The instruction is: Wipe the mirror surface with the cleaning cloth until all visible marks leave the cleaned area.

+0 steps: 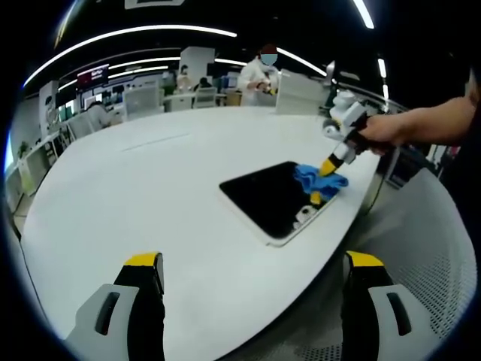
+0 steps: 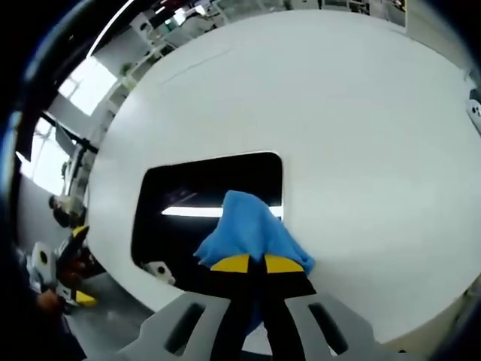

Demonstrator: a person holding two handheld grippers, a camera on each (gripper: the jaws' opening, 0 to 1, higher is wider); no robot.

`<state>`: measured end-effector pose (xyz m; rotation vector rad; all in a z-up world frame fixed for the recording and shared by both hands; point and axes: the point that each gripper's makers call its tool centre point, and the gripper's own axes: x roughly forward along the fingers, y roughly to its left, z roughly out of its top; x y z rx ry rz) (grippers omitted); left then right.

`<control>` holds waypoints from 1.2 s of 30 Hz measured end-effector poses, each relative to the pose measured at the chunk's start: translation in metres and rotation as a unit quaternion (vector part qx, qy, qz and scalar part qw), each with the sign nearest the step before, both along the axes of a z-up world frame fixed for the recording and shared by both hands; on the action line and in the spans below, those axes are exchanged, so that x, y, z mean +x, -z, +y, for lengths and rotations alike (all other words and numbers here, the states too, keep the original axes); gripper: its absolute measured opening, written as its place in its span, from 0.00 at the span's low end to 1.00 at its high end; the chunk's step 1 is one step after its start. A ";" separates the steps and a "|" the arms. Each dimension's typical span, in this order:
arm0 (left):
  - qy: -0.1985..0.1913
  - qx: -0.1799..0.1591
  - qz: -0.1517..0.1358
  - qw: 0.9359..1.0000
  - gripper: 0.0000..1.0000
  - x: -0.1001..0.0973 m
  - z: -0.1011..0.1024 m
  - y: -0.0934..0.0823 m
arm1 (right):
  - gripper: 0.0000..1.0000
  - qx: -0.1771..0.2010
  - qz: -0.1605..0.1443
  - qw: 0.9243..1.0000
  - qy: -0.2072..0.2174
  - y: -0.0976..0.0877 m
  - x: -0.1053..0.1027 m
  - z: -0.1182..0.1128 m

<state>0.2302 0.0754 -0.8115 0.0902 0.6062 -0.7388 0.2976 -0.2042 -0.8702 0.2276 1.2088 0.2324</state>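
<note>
Wiping step in play: right gripper (image 2: pixel 250 265), fingers pinching the blue cloth (image 2: pixel 248 229), presses it on the mirror (image 2: pixel 203 188) near the white surface (image 1: pixel 150 188) edge. Left gripper (image 1: pixel 252 282) hovers, fingers spread. Next, probably sweep across the dark glass.

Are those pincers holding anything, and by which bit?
The right gripper pinches the blue cloth by its near bunched edge, on the mirror. The left gripper is open, holding nothing.
</note>
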 end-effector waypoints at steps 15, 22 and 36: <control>0.001 -0.004 -0.004 1.000 0.99 0.001 0.001 -0.002 | 0.00 -0.018 -0.004 1.000 0.001 0.001 0.030 -0.003; 0.005 -0.007 -0.005 1.000 0.99 0.000 -0.001 -0.002 | 0.00 -0.032 -0.008 0.999 0.002 0.002 0.050 -0.002; 0.005 -0.006 -0.006 1.000 0.99 0.000 -0.002 -0.003 | 0.00 -0.043 -0.002 0.999 0.002 0.000 0.072 -0.004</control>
